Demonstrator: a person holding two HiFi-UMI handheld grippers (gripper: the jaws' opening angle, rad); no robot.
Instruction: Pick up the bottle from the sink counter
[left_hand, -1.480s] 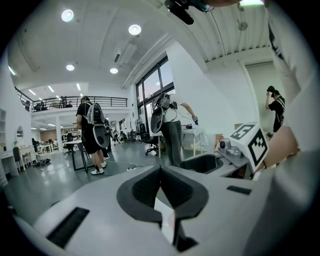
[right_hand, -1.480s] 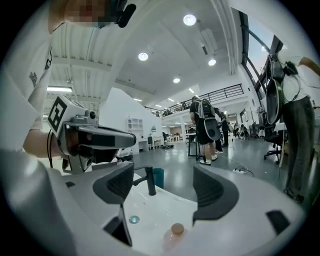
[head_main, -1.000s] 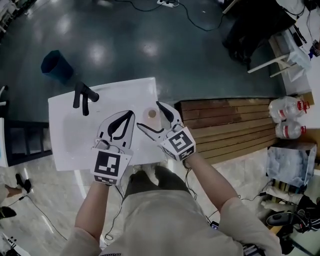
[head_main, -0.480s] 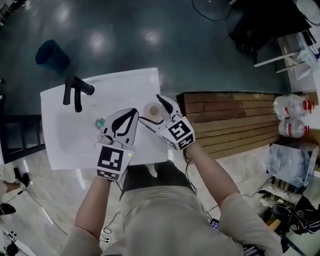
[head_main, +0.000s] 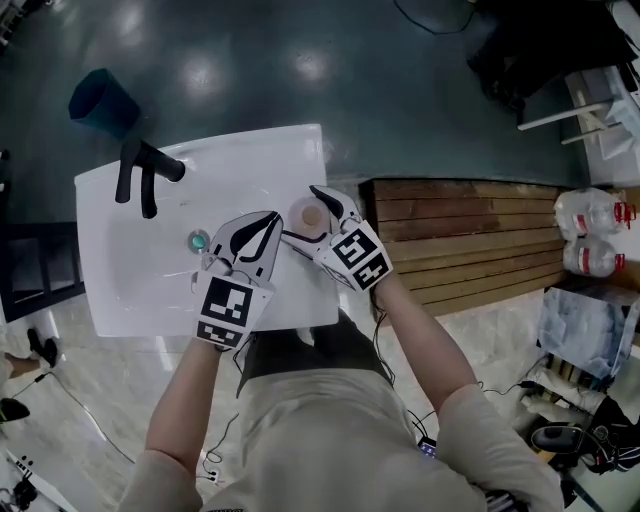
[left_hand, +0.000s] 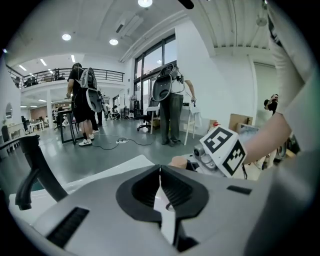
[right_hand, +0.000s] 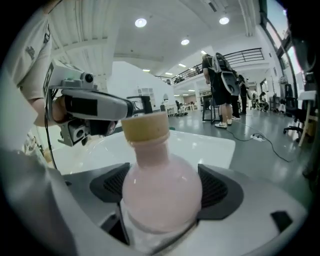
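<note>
A small bottle of pale pink liquid with a tan cap stands upright on the right rim of the white sink counter. My right gripper is open wide, one jaw on each side of it. In the right gripper view the bottle fills the gap of the right gripper, deep between the dark pads; I cannot see them pressing on it. My left gripper is shut and empty, just left of the bottle over the basin edge. The left gripper shows its tips closed together.
A black faucet stands at the sink's far left and a green drain lies in the basin. A slatted wooden bench adjoins the counter on the right, with water jugs beyond. A dark bin stands on the floor.
My right gripper has slid forward so that the bottle now sits deeper between its jaws, which have spread slightly. My left gripper has drifted closer to the bottle.
</note>
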